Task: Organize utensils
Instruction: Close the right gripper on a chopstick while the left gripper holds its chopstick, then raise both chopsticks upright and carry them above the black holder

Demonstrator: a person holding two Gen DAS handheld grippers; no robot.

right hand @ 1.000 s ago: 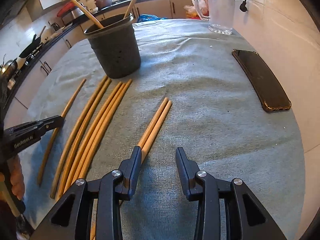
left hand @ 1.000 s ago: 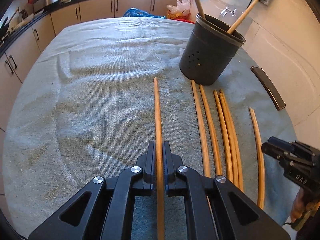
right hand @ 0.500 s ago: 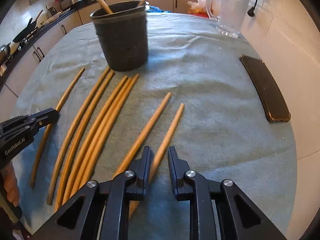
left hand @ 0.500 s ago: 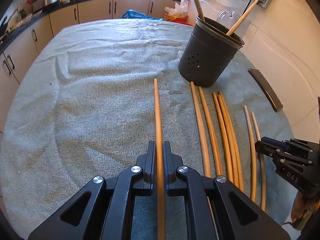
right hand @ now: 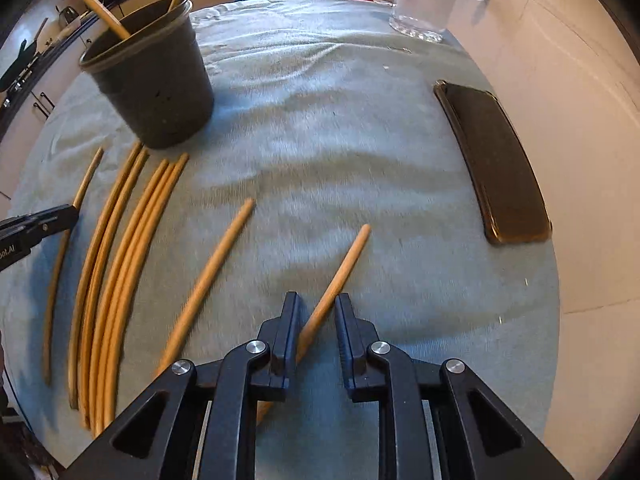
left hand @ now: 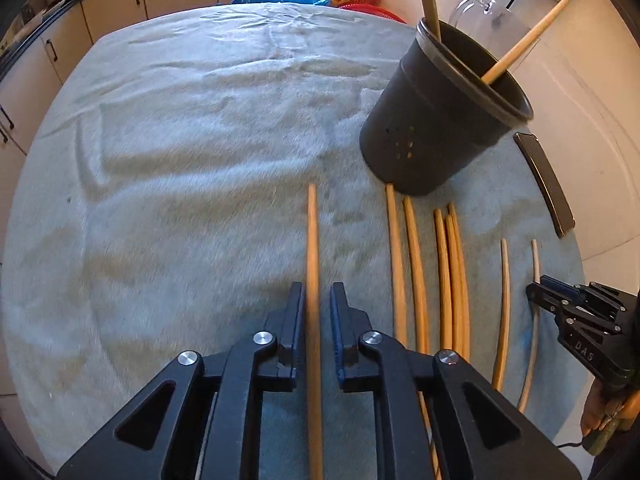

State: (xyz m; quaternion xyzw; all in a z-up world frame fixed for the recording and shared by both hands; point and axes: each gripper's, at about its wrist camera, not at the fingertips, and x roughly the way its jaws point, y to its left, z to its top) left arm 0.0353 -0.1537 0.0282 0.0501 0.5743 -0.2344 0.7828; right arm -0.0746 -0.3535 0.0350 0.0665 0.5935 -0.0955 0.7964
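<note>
Wooden chopstick [left hand: 312, 240] lies lengthwise between the jaws of the left gripper [left hand: 316, 292], flat on the grey cloth [left hand: 180, 160].

Hazards, nearest first:
- A lift attempted now would probably leave this stick behind, since the pads are not pressing it.
- At the right gripper [right hand: 317, 300], the slanted chopstick [right hand: 348, 264] crosses the jaws at an angle. A grip on a skewed stick is likely to let it pivot or slip out on the way up.
- The loose chopstick [right hand: 216, 264] beside it and the row of chopsticks [right hand: 120, 260] further left lie close together. A sideways sweep could scatter them.
- The black holder [right hand: 160, 92] stands beyond the row with two sticks already leaning in it. A stick brought in at a slant could strike the rim or tip the holder.
- A phone [right hand: 500, 168] lies near the cloth's edge and a glass jug [right hand: 420, 0] at the far end. Both are well apart from the work.

Tool state:
- Left gripper: released. Its jaws have just been opening, to a narrow gap. The stick remains between them, with clearance visible on one side.
- Right gripper: its jaws have just been closing and now stand narrow. The slanted stick lies between them, touching one jaw and clear of the other. Whether it is clamped cannot be told.
</note>
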